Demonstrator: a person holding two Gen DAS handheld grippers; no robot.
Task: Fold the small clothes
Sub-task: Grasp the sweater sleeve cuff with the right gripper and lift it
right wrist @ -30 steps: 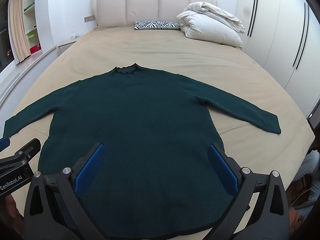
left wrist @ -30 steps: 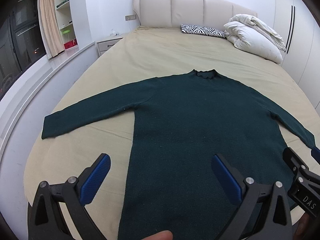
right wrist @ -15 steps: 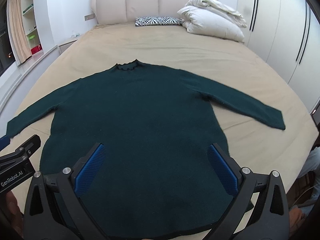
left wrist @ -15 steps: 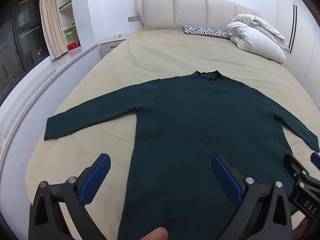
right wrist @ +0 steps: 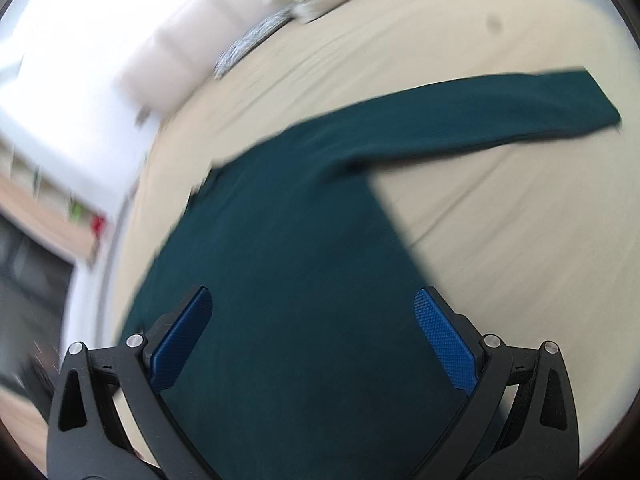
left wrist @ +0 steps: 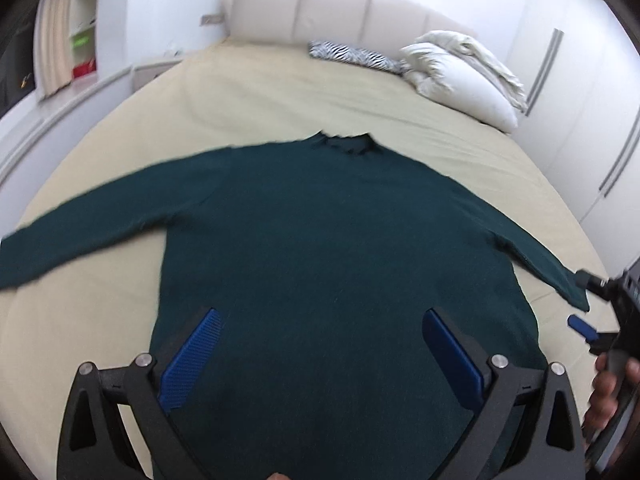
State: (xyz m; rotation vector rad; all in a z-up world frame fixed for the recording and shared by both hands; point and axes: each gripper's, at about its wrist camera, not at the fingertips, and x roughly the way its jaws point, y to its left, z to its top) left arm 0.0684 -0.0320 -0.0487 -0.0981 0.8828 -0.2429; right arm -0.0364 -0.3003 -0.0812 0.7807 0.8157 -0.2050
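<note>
A dark green long-sleeved sweater (left wrist: 328,240) lies flat on the beige bed (left wrist: 280,96), collar toward the headboard, both sleeves spread out. My left gripper (left wrist: 320,316) hovers open over the lower body of the sweater with nothing between its blue pads. My right gripper (right wrist: 312,300) is open too, tilted and above the sweater (right wrist: 288,240) near its right side; the right sleeve (right wrist: 500,116) stretches away toward the upper right. In the left wrist view the right gripper (left wrist: 588,308) shows at the right edge by the sleeve cuff, held in a hand (left wrist: 608,384).
A zebra-print pillow (left wrist: 352,54) and a bundled white duvet (left wrist: 460,76) lie by the padded headboard (left wrist: 332,12). A nightstand (left wrist: 150,74) and shelves stand on the left, wardrobe doors (left wrist: 580,92) on the right. The right wrist view is blurred.
Both grippers moved: the left shifted right over the sweater body, and the right swung out to the right side and rotated, so its view now tilts toward the right sleeve. The sweater stayed put.
</note>
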